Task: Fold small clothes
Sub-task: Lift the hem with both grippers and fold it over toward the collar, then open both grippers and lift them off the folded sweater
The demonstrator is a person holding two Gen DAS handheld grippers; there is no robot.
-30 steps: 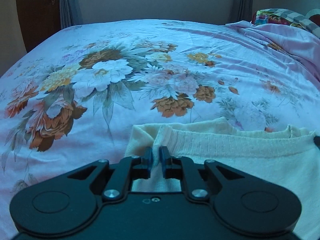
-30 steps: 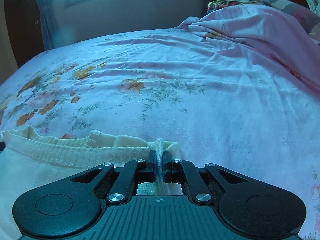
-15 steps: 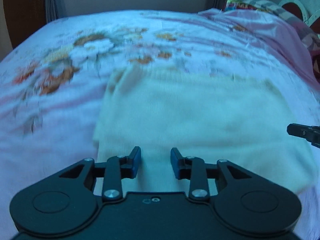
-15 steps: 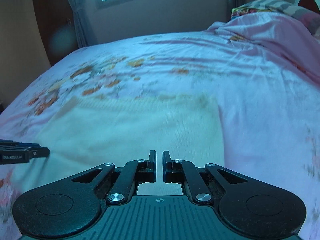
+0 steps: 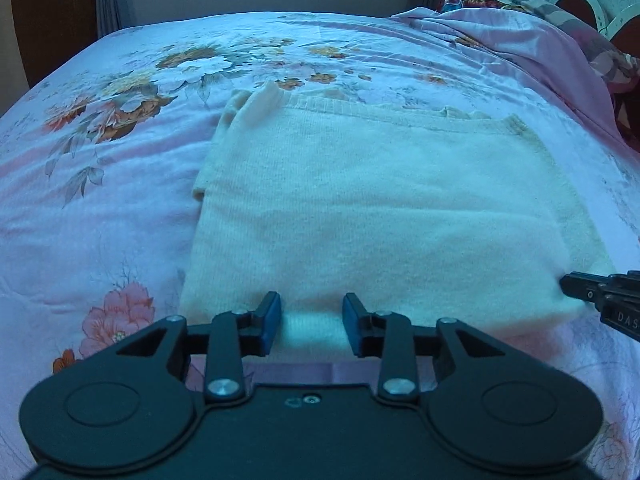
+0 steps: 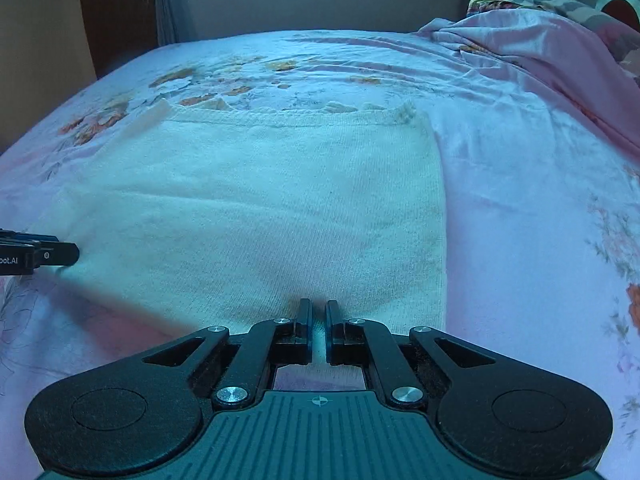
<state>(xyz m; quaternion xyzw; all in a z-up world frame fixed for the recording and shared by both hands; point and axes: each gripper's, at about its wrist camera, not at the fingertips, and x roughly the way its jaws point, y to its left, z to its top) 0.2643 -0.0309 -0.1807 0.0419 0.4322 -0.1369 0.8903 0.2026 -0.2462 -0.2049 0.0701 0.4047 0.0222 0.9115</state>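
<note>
A cream knit garment [image 5: 380, 208] lies folded flat on the floral pink bedsheet [image 5: 100, 200]; it also shows in the right wrist view [image 6: 260, 208]. My left gripper [image 5: 311, 322] is open and empty at the garment's near left edge. My right gripper [image 6: 318, 322] is at the near right edge with its jaws a narrow gap apart and nothing between them. The right gripper's tip shows at the right of the left wrist view [image 5: 600, 296]. The left gripper's tip shows at the left of the right wrist view [image 6: 40, 256].
A rumpled pink blanket [image 6: 540, 52] and patterned pillows [image 5: 500, 0] lie at the far right of the bed. A dark wooden door [image 5: 52, 16] and curtains stand beyond the far edge.
Both grippers let go of the garment's far hem and pulled back to its near edge. The left one opened wide, the right one only slightly.
</note>
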